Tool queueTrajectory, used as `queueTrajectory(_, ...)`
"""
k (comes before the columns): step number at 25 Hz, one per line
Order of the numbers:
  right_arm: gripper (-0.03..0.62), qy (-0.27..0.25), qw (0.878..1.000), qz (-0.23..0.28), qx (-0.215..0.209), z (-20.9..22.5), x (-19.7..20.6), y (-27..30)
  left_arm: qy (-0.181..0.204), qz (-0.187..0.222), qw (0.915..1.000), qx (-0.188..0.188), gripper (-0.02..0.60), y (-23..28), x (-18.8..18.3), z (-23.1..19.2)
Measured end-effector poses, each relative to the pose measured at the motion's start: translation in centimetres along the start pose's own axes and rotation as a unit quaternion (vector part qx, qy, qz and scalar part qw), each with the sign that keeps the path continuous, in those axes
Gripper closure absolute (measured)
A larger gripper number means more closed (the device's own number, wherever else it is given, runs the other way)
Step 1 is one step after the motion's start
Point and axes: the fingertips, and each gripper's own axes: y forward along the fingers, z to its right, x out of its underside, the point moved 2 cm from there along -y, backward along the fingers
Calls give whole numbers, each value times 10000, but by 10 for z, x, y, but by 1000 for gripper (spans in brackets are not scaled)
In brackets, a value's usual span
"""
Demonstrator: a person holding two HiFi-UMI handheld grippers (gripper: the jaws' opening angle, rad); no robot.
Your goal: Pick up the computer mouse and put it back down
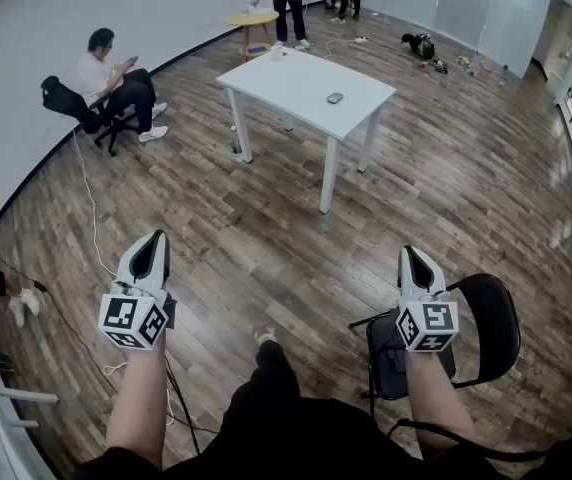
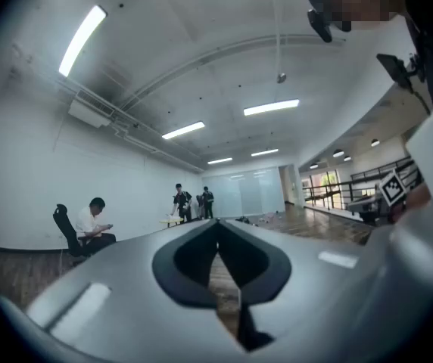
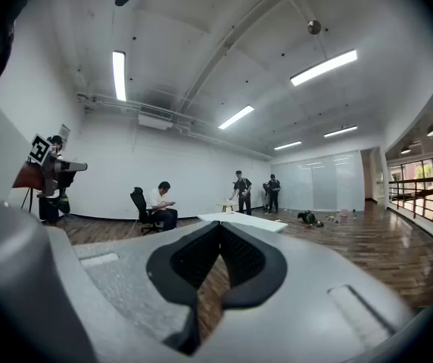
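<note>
Distance is the hazard: computer mouse (image 1: 335, 98) lies on the far white tabletop (image 1: 286, 78); both left gripper (image 1: 153, 242) and right gripper (image 1: 410, 253) hold jaws clenched, empty; arriving unopened could knock it off.

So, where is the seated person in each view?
Head view: seated person at upper left, by the wall.
Left gripper view: left of centre, low.
Right gripper view: left of centre.
Shared landmark: standing people, right of the seated person in every view.
</note>
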Motion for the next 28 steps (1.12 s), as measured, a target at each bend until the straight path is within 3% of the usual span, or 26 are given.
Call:
queueTrajectory(8, 592, -124, 9991, -328, 219, -7, -2, 98, -138, -25, 9993, 351, 600, 102, 21, -60)
queueTrajectory(12, 592, -128, 9987, -490, 75, -17, -14, 167, -406, 166, 9980, 451, 600, 147, 21, -102)
queueTrajectory(15, 592, -191, 9988, -448, 60, -20, -35, 205, -135, 32, 9988, 478, 600, 170, 32, -125)
queueTrajectory(19, 592, -319, 9988, -346, 149, -21, -54, 238, -165, 61, 9990, 399, 600, 199, 33, -152)
queueTrajectory(24, 592, -323, 9989, -334, -51, -41, -45, 293, -228, 115, 9993, 288, 600, 229, 35, -188)
queueTrajectory(28, 592, -120, 9998, -123, -43, -35, -33, 334, -64, -15, 9995, 310, 600, 255, 39, -195)
